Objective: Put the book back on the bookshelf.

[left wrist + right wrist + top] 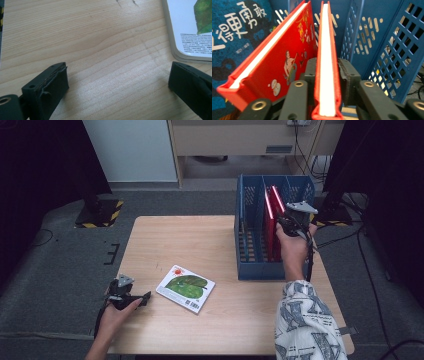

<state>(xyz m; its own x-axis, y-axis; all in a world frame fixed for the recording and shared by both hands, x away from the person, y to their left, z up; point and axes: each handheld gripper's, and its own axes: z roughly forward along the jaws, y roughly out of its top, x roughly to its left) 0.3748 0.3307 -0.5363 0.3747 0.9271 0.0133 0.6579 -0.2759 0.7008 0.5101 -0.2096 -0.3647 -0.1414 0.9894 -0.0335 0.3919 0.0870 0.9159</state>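
A blue slotted crate point(250, 270) stands at the table's right side with two red books upright in it. My right gripper point(283, 222) reaches down over the crate, its jaws on either side of the right-hand red book point(327, 50), the book point(276, 199) farther right in the high view. The pads sit close to both covers, with a thin dark gap at the right pad, so this gripper is open. The second red book point(294, 50) leans just beside it. My left gripper point(145, 298) rests low on the table, open and empty point(117, 80), beside a flat white book with a green leaf point(185, 287).
A blue-covered book point(234, 37) with white characters stands left of the red ones in the crate point(387, 37). The leaf book's corner point(192, 30) lies just beyond the left gripper's right jaw. Bare wood table point(240, 320) spreads between the hands.
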